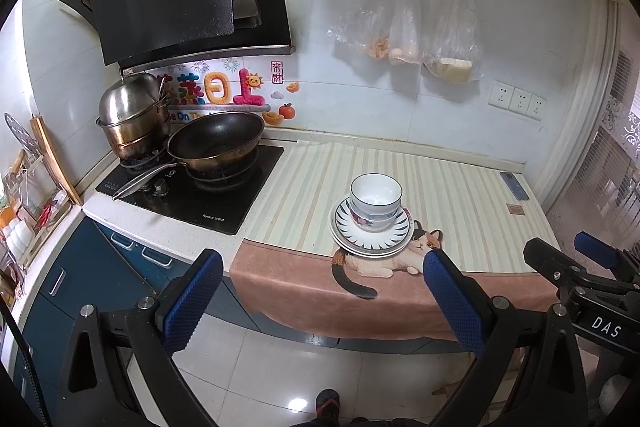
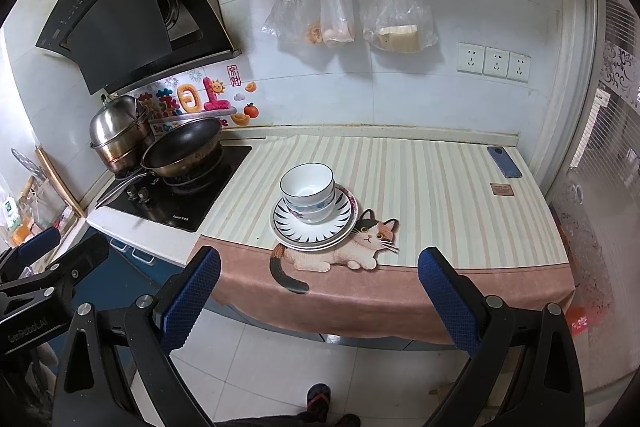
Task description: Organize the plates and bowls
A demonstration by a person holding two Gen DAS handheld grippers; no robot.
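1. Resting on the striped cloth (image 2: pixel 432 187), nested bowls (image 2: pixel 307 189) are stacked on plates (image 2: pixel 316 233), seen at twelve o'clock.
2. The left gripper (image 1: pixel 322 273) is held wide open, empty.
3. The right gripper (image 2: pixel 320 269) is likewise spread, gripping nothing.

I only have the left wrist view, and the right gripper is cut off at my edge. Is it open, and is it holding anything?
Observer: The right gripper is open wide and empty, in front of the counter edge.
Operator: My left gripper partly hides the cloth just right of the plates. Any dish there?
Observer: No. Only the printed cat's face and bare striped cloth.
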